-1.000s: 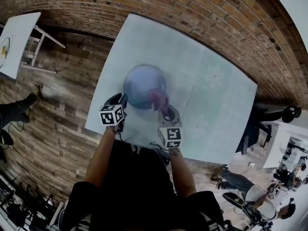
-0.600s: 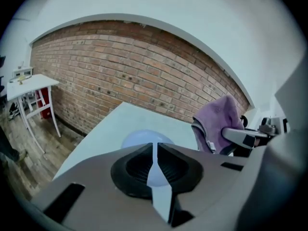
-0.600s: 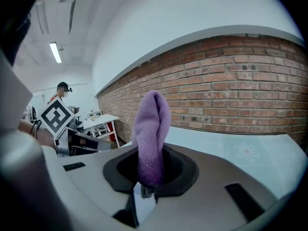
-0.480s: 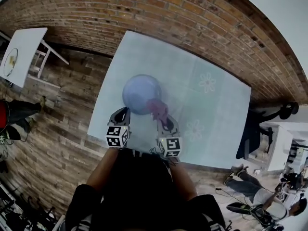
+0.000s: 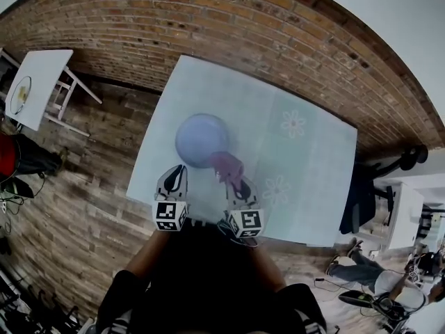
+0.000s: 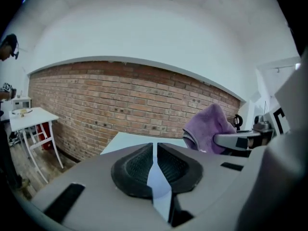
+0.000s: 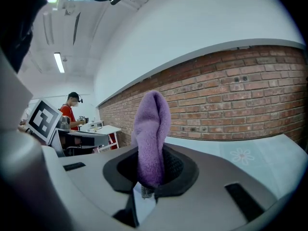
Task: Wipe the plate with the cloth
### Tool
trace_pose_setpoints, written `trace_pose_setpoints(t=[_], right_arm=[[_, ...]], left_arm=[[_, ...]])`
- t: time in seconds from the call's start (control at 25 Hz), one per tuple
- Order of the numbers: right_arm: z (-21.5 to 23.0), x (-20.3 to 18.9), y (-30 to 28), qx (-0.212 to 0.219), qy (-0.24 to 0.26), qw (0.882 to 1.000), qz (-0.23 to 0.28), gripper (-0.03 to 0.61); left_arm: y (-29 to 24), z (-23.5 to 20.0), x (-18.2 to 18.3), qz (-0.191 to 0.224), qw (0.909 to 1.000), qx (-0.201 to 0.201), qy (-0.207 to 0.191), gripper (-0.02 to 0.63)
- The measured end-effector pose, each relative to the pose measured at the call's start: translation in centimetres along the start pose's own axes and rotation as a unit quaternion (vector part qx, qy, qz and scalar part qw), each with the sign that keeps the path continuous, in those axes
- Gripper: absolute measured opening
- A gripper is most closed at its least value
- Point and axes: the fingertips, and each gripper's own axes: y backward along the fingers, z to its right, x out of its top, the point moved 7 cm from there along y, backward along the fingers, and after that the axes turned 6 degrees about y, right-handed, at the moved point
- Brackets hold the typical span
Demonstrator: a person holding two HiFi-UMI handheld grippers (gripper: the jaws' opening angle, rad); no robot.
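A pale blue plate (image 5: 200,139) lies on the light teal table (image 5: 306,158), near its left side. My right gripper (image 5: 233,179) is shut on a purple cloth (image 5: 226,164), which hangs just off the plate's near right rim. In the right gripper view the cloth (image 7: 152,129) stands up from between the pads of that gripper (image 7: 150,163). My left gripper (image 5: 179,170) is held above the table on the plate's near side. Its jaws (image 6: 155,150) are shut with nothing between them. The cloth (image 6: 210,127) shows to its right.
Flower prints (image 5: 293,124) mark the table's right half. A small white table (image 5: 38,82) stands on the brick-patterned floor at the left, with a person in red (image 5: 21,157) close by. Office chairs (image 5: 410,160) and desks are at the right.
Both grippers have drawn back from the plate toward me and risen. The left jaws have closed with nothing in them. The cloth has come off the plate with the right gripper.
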Motion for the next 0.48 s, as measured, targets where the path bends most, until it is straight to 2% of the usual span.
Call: trace_pose_setpoints(t=[0.48], right_arm=[[-0.1, 0.3, 1.0, 0.003, 0.000, 1.000, 0.010, 0.067]], left_arm=[[0.0, 1.8, 0.8, 0.020, 0.9996, -0.015, -0.015, 0.052]])
